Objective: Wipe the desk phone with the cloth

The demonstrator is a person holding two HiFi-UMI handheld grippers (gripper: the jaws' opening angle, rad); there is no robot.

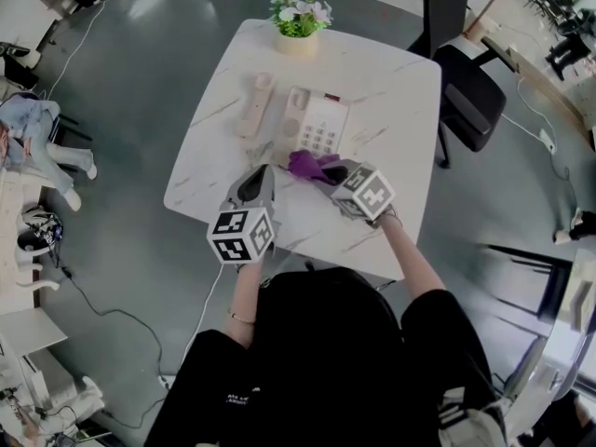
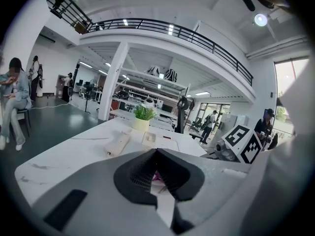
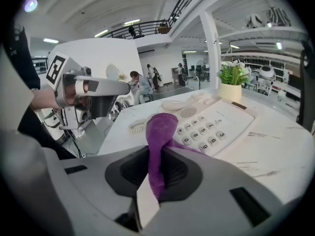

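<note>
Desk phone: one, handset off; one purple cloth clamped in right tool; left tool clenched empty.

Digits 0, 3, 9 on phone keypad

**An open, two-level workspace, part office and part lab**

A railed mezzanine gallery runs above a wide hall with white square columns, ceiling strip lights and a glossy grey floor crossed by loose black cables. A white marble-patterned desk carries a cream push-button desk phone and a small potted plant with pale flowers, and a black office chair stands just beside it. Further back are long white workbenches and a high shelf of equipment. A person sits at the side and others stand about the hall.
</note>
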